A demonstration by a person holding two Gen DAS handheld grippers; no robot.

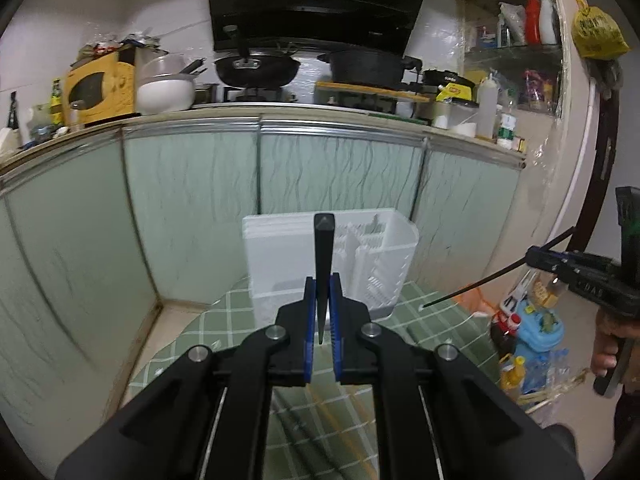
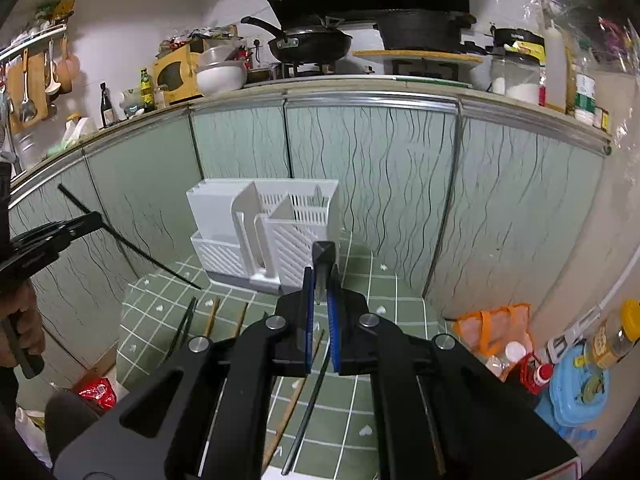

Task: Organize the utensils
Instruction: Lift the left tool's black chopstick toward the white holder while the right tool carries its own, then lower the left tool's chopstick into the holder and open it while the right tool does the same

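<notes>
A white utensil holder with several slotted compartments stands at the far edge of a green checked table; it also shows in the right wrist view. My left gripper is shut on a black chopstick, held upright in front of the holder. My right gripper is shut on another black chopstick, end-on toward the holder. Each gripper shows in the other's view, the right one and the left one, with its chopstick slanting down. Loose wooden and black chopsticks lie on the cloth.
The green checked tablecloth covers a small table against pale green cabinet doors. The counter above carries a wok, pots and bottles. An orange bag and a blue container sit on the floor at right.
</notes>
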